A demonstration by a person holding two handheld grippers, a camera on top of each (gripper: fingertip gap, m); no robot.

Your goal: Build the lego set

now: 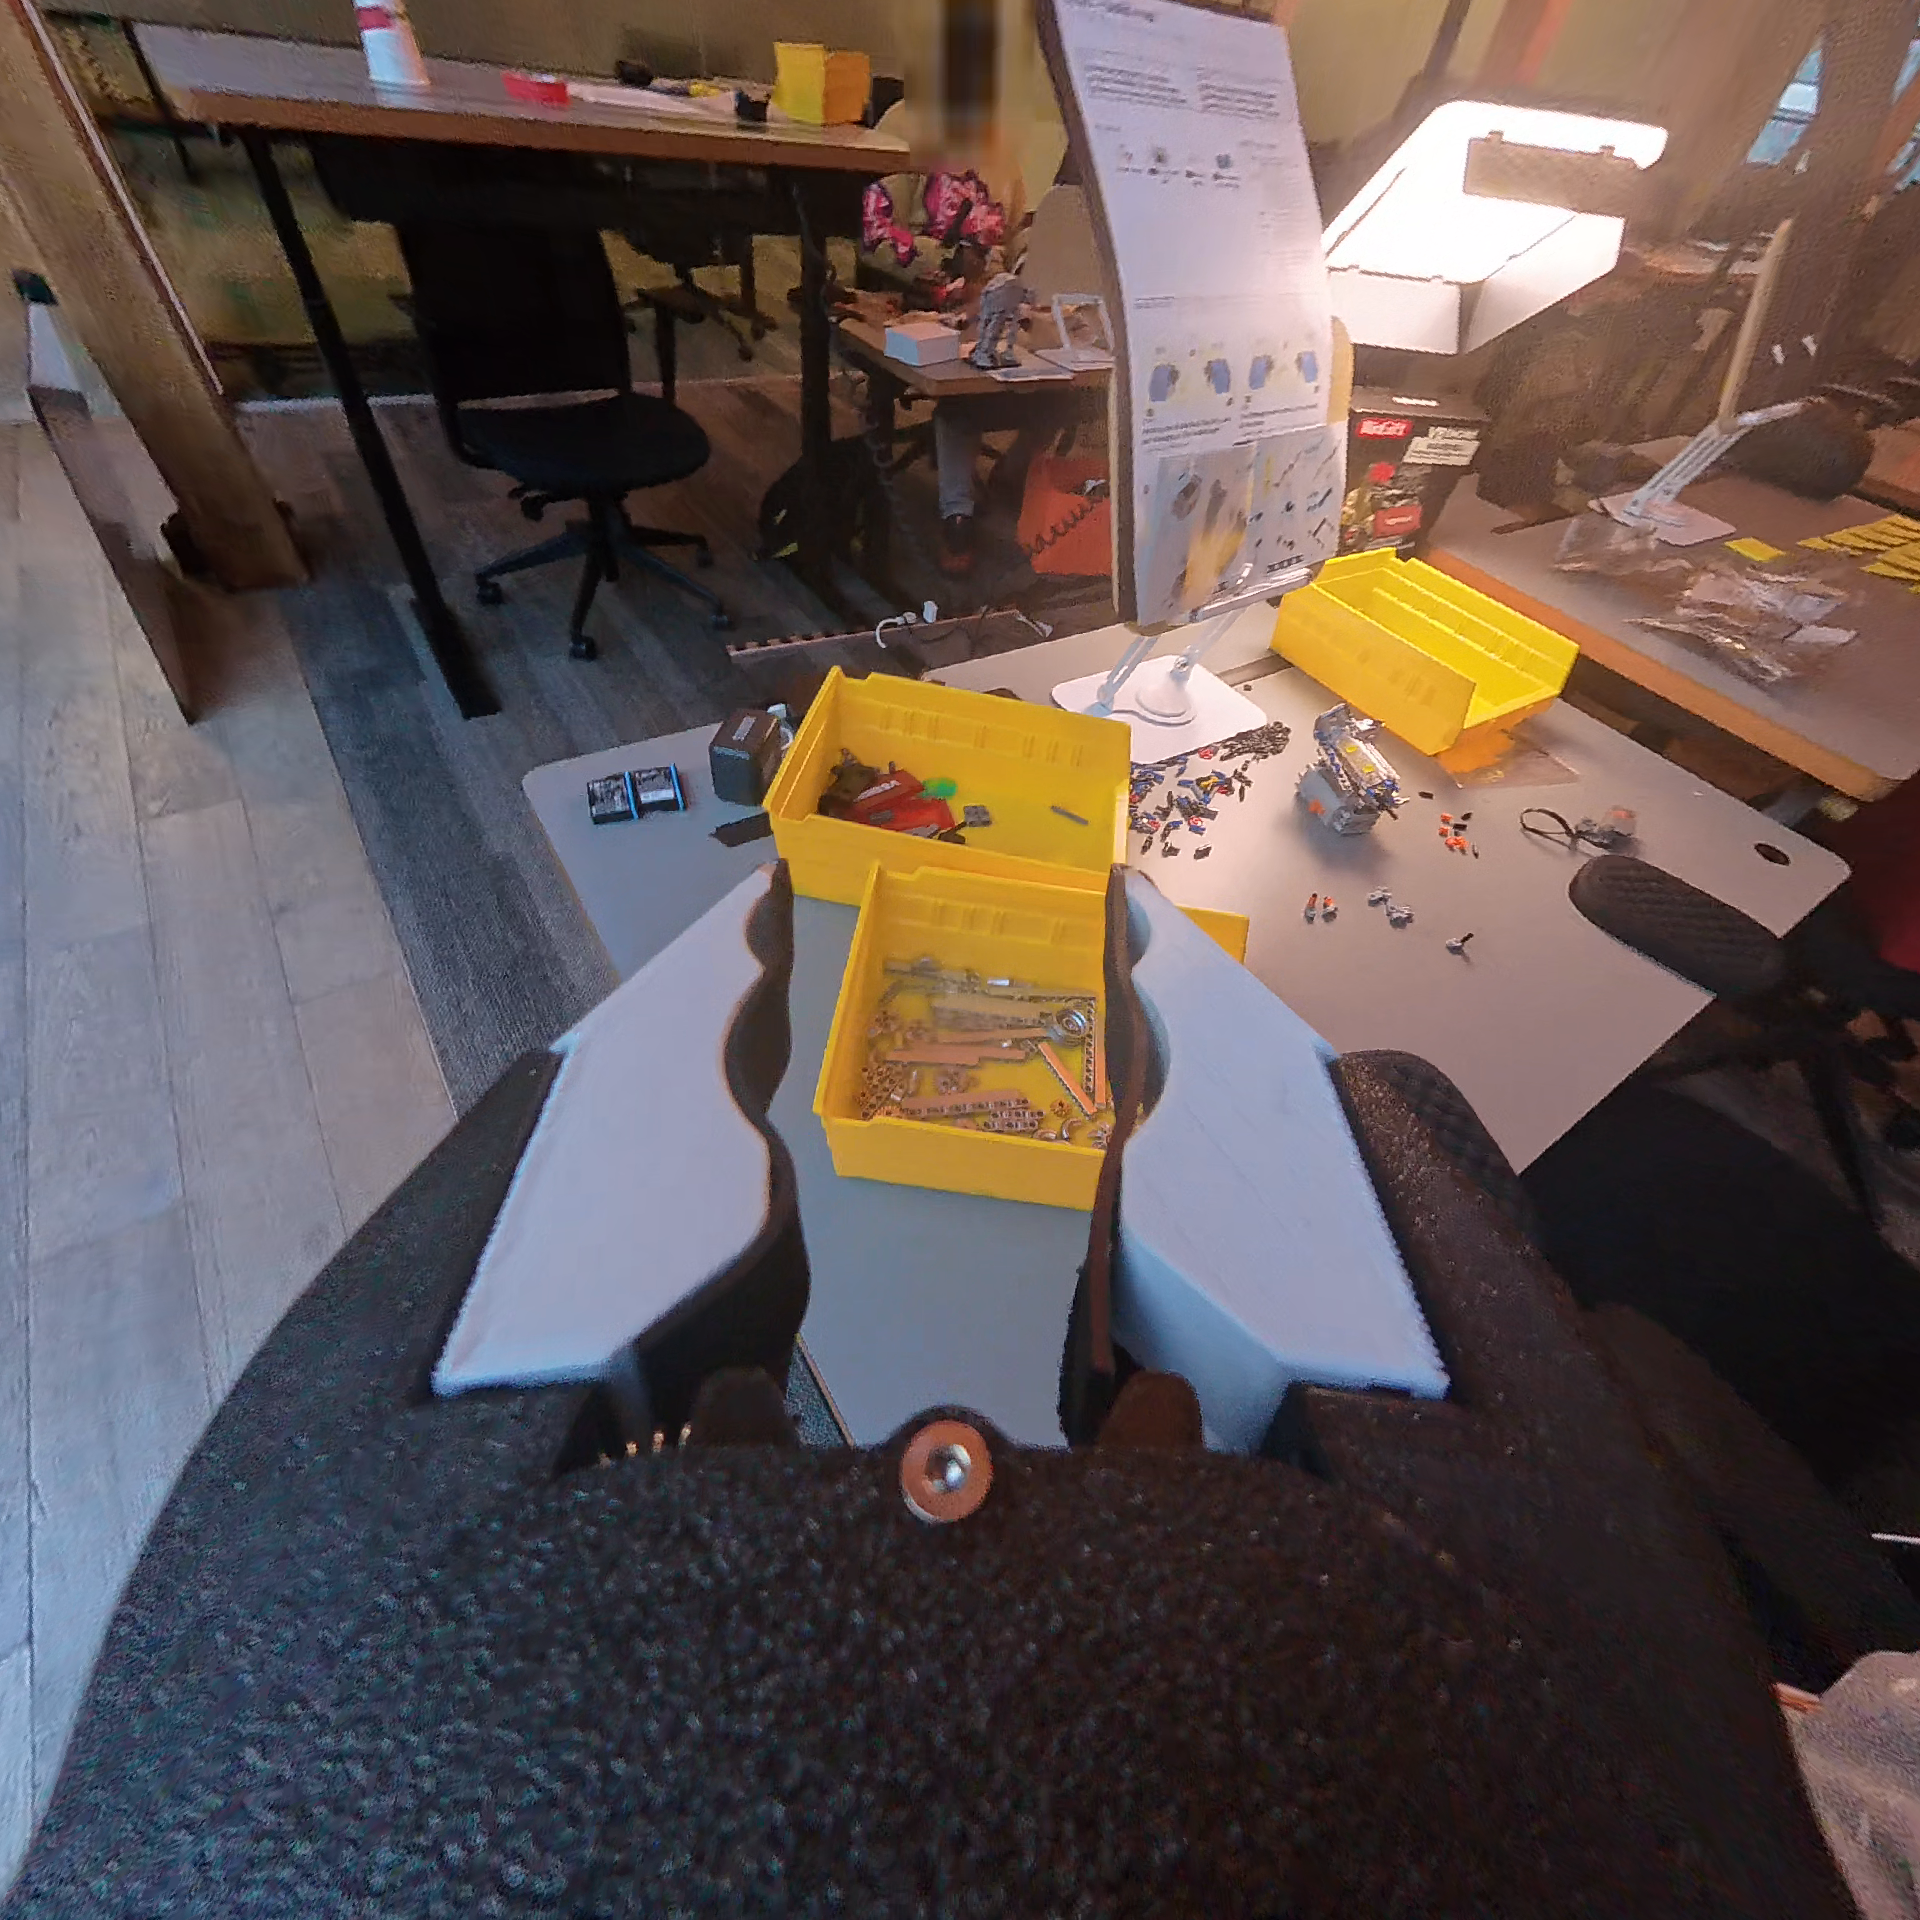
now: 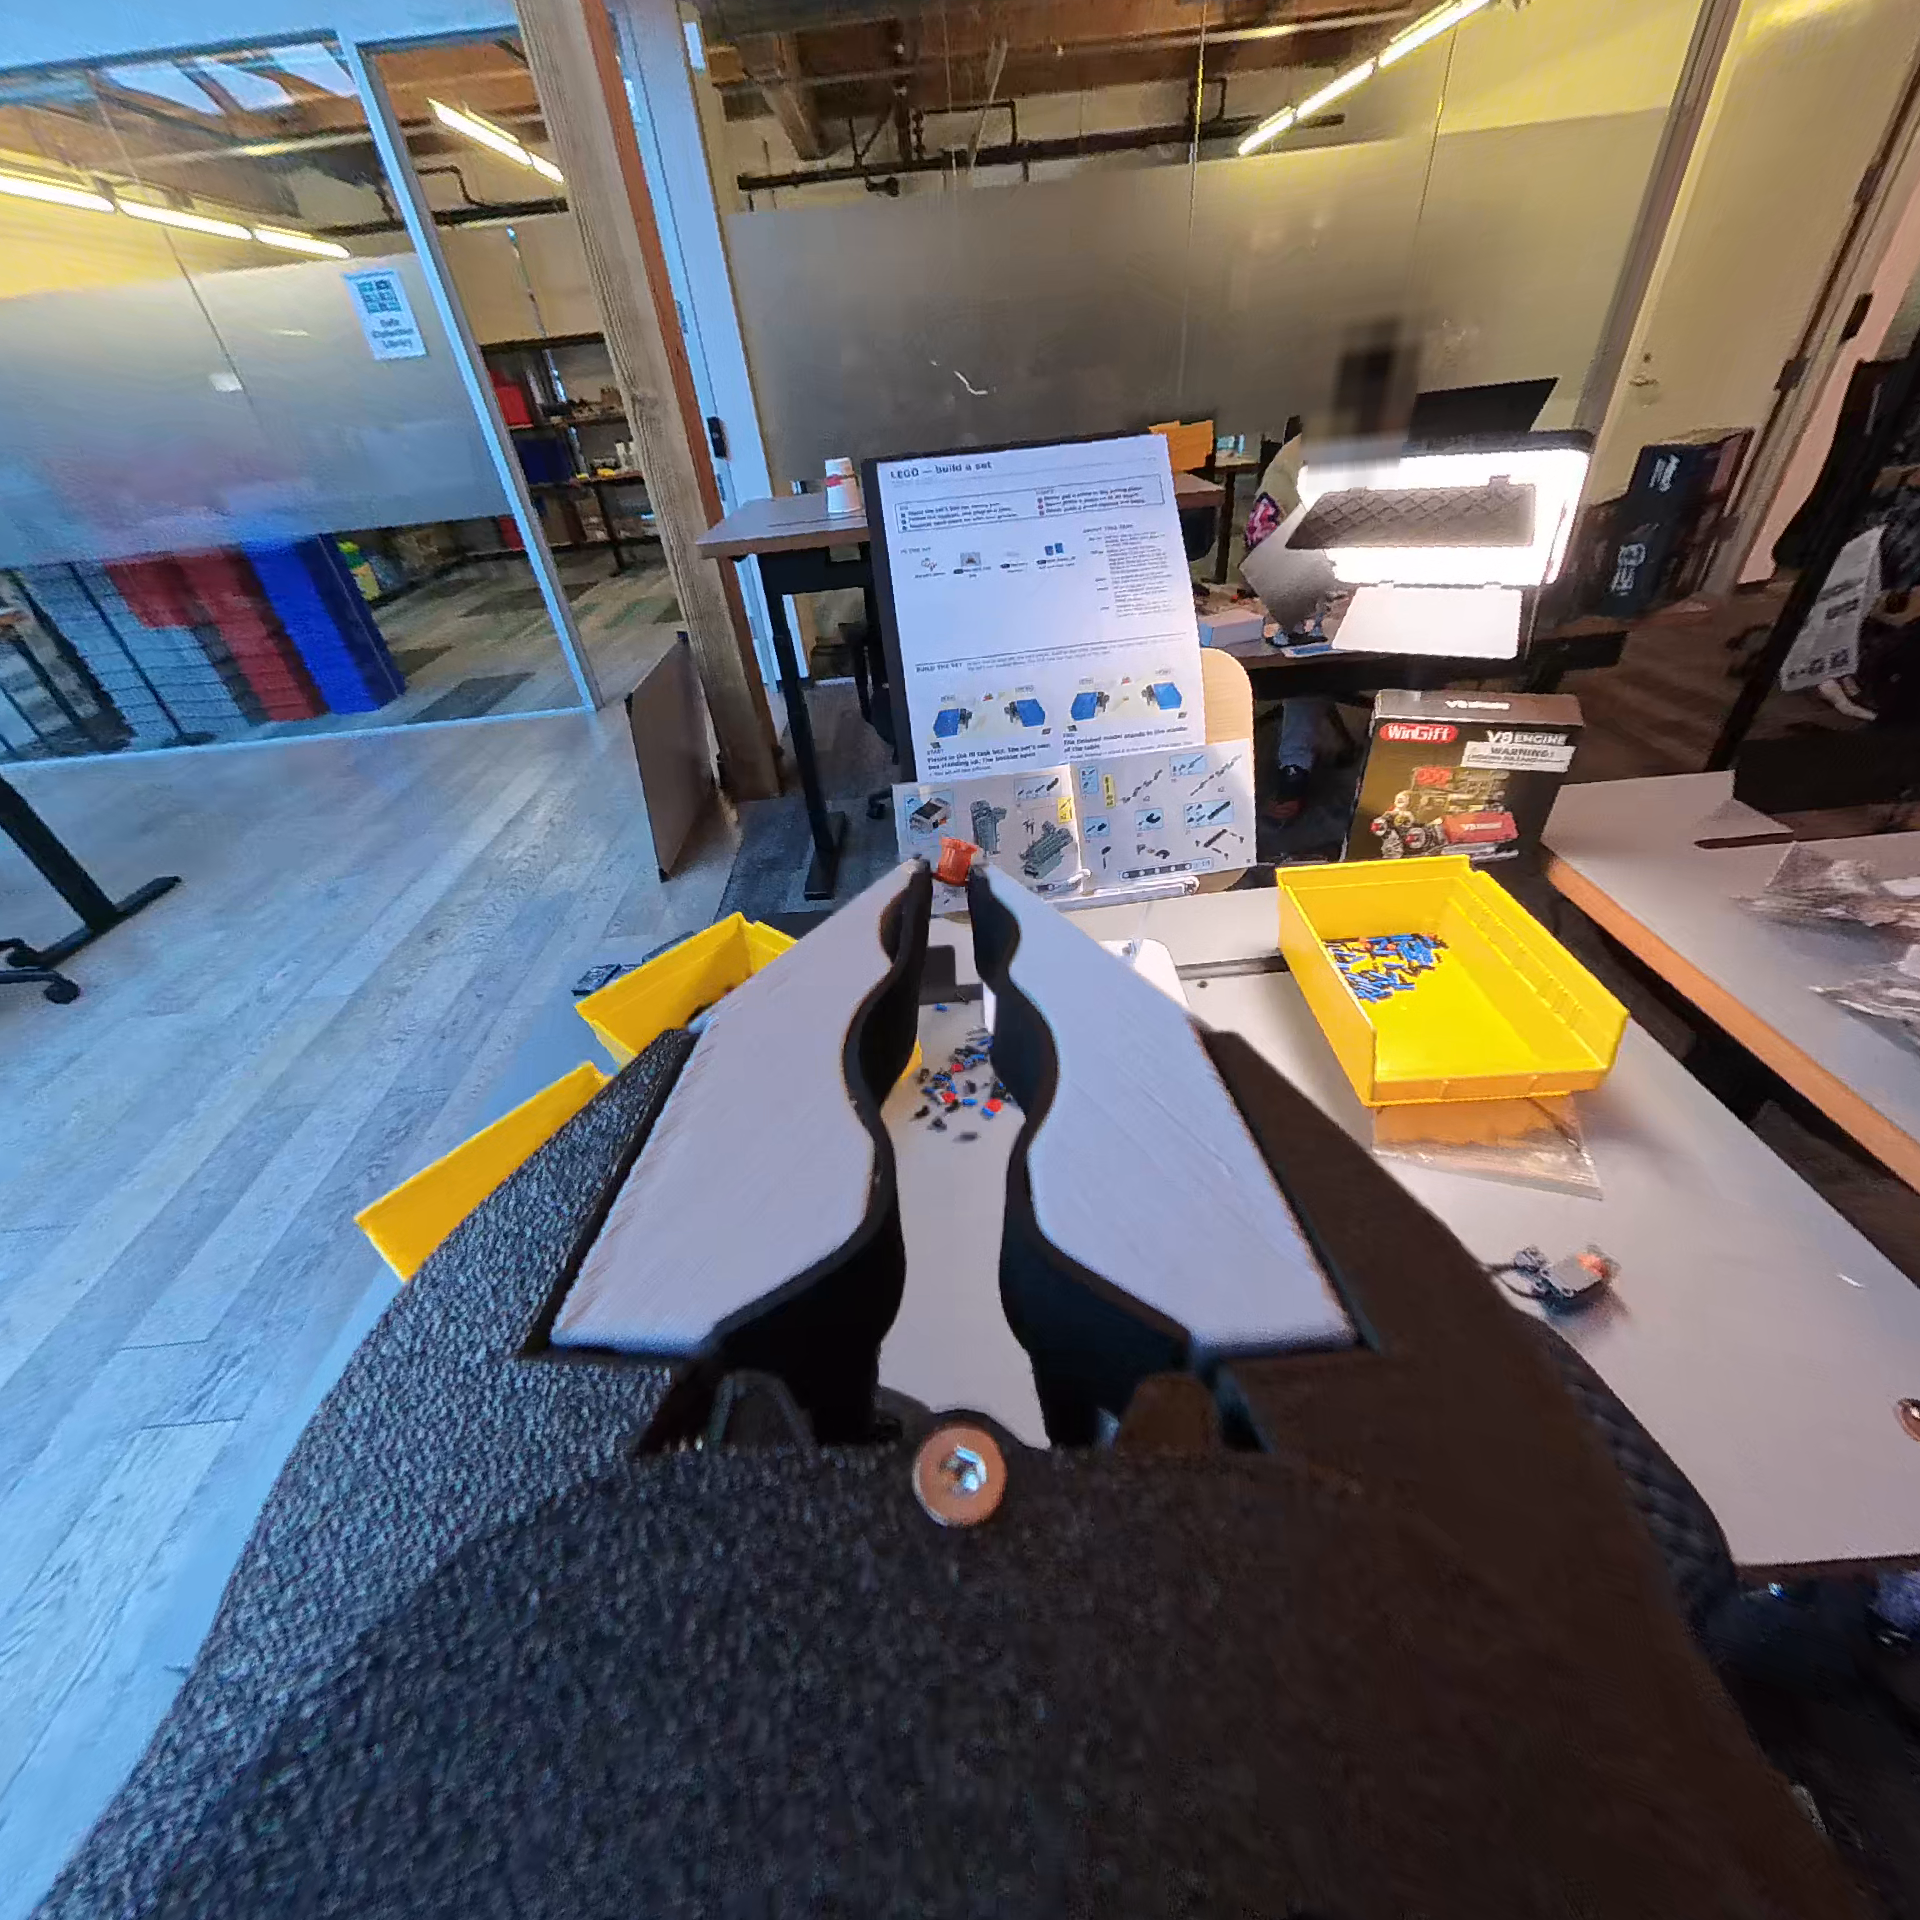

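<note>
My left gripper (image 1: 945,883) is open and empty, held above the grey table (image 1: 1403,1018). Between its fingers lies a yellow bin (image 1: 966,1143) of grey and tan beams. Behind it stands a larger yellow bin (image 1: 935,748) with red and dark parts. A small grey and blue model (image 1: 1345,774) stands right of a scatter of small pieces (image 1: 1195,779). My right gripper (image 2: 948,871) is shut on a small orange piece (image 2: 954,858) at its fingertips, held high above loose blue, red and black pieces (image 2: 961,1091) on the table (image 2: 1558,1403).
An instruction sheet on a stand (image 2: 1039,623) rises at the table's back. A yellow bin (image 2: 1455,997) with blue pins sits at right, a dark box (image 2: 1460,779) behind it. Black chair armrest (image 1: 1673,925) at the table's right edge. Small motor with cable (image 2: 1558,1273). The gap from one gripper's tips to the other's is roughly 55 centimeters.
</note>
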